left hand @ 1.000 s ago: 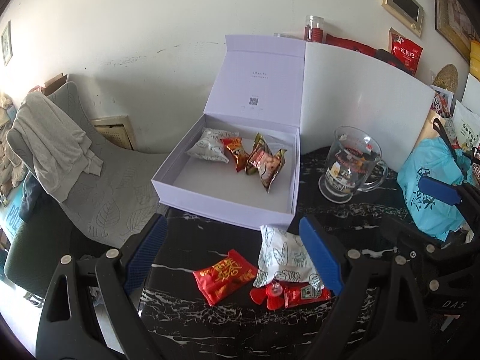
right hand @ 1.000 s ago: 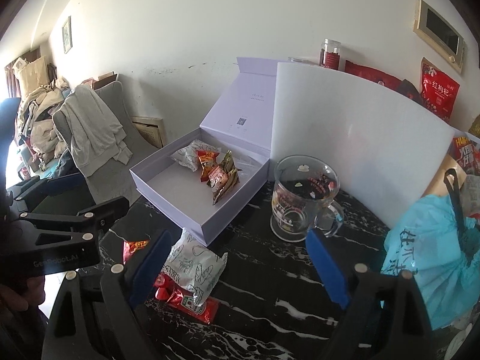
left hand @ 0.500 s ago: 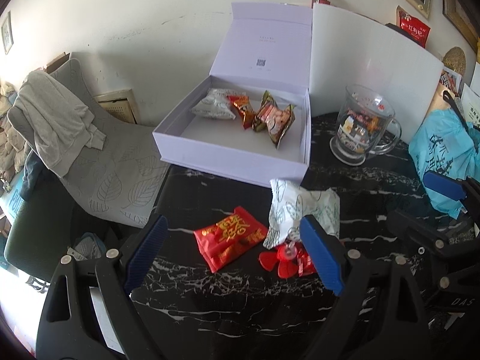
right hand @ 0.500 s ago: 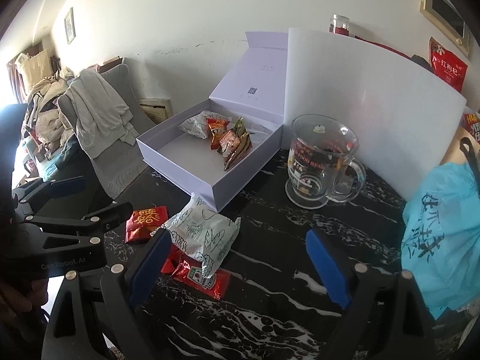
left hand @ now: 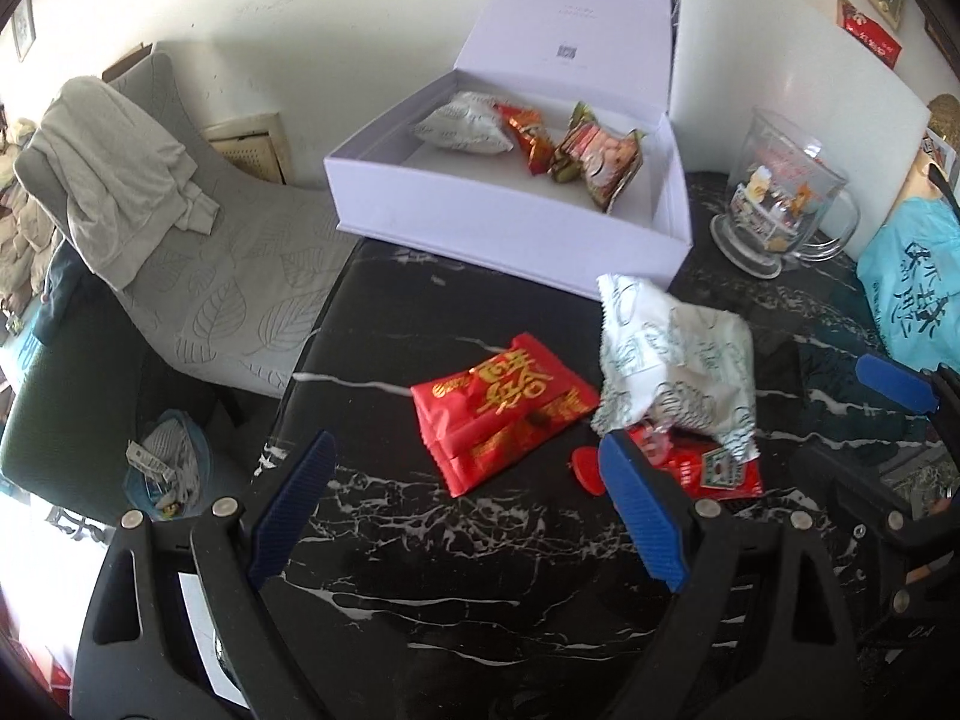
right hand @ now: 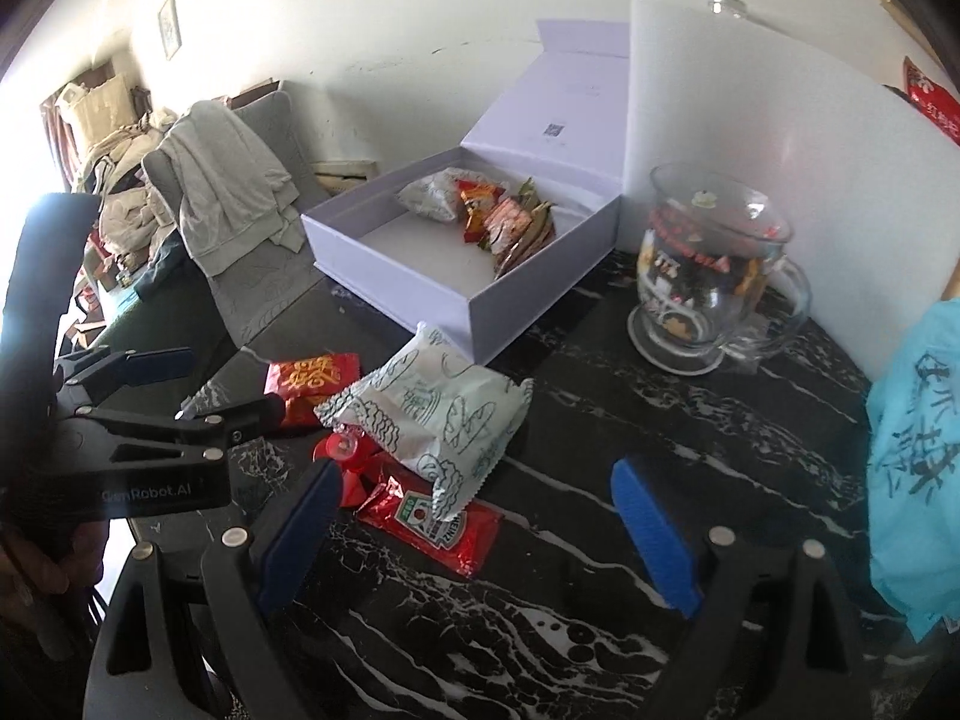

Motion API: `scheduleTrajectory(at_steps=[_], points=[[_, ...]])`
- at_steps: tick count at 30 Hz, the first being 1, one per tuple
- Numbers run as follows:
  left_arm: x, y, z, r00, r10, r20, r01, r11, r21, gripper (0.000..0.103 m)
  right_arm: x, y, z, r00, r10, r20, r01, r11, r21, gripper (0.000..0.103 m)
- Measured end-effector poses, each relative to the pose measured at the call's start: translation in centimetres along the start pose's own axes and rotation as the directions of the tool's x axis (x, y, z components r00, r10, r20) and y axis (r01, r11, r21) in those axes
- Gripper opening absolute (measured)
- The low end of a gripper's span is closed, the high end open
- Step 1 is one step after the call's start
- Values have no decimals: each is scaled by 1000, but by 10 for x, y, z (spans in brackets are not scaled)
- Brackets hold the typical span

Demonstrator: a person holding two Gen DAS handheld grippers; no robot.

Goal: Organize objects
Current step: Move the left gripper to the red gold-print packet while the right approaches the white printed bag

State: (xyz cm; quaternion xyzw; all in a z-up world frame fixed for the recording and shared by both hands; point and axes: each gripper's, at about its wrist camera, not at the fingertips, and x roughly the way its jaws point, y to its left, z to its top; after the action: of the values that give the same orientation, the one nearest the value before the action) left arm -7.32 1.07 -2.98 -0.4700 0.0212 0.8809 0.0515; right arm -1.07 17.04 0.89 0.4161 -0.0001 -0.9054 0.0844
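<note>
1. Both grippers had come down closer to the table [left hand: 420,576] than a second before; the packets looked larger and nearer.
2. Red packet [left hand: 501,405]: flat on the black marble table, in front of the box.
3. White printed packet [left hand: 675,363]: just right of the red packet, lying over a ketchup sachet [right hand: 432,519] and a red plastic piece [right hand: 342,456].
4. White box [left hand: 510,240]: lid up, at the table's far edge; it held several snack packets [left hand: 594,153].
5. Left gripper [left hand: 468,510]: jaws wide apart, empty, above the red packet.
6. Right gripper [right hand: 474,525]: jaws wide apart, empty.
7. Glass mug [right hand: 708,276]: upright, right of the box.
8. Blue bag [right hand: 918,438]: far right.
</note>
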Motion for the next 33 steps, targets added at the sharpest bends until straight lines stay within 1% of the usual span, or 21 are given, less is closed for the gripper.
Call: scheduleTrajectory(at_steps=[6, 10, 12, 14, 16, 17, 19, 21, 26, 30, 33], points=[[17, 10, -1, 1000, 5, -28, -6, 1000, -27, 90, 20, 3, -4, 999, 30, -31, -30, 1000, 1, 92], [27, 16, 2, 999, 9, -47, -11, 999, -42, 90, 17, 0, -1, 999, 11, 33, -12, 1000, 14, 92], [31, 18, 3, 998, -5, -57, 2, 999, -53, 90, 18, -2, 2, 999, 20, 44, -20, 1000, 7, 92], [33, 20, 5, 998, -27, -51, 24, 998, -58, 89, 21, -2, 4, 999, 29, 42, -28, 1000, -10, 92], [37, 22, 9, 998, -30, -52, 27, 997, -73, 90, 25, -2, 6, 999, 25, 35, -25, 999, -26, 92], [39, 23, 10, 998, -28, -57, 23, 996, -81, 90, 27, -3, 8, 999, 25, 31, -24, 999, -24, 92], [42, 24, 14, 997, -41, -62, 35, 995, -90, 89, 34, -5, 12, 999, 49, 13, -49, 999, -3, 92], [46, 22, 18, 996, -59, -73, 53, 996, -78, 90, 39, -7, 16, 997, 72, 0, -72, 997, 21, 92], [54, 20, 24, 994, -70, -86, 65, 996, -54, 90, 54, -7, 26, 996, 90, -21, -89, 995, 41, 92], [60, 19, 27, 992, -83, -92, 80, 996, -37, 90, 67, -7, 32, 993, 105, -48, -103, 994, 48, 92], [64, 16, 29, 991, -97, -94, 96, 995, -18, 90, 75, -8, 33, 989, 132, -67, -129, 991, 44, 93]])
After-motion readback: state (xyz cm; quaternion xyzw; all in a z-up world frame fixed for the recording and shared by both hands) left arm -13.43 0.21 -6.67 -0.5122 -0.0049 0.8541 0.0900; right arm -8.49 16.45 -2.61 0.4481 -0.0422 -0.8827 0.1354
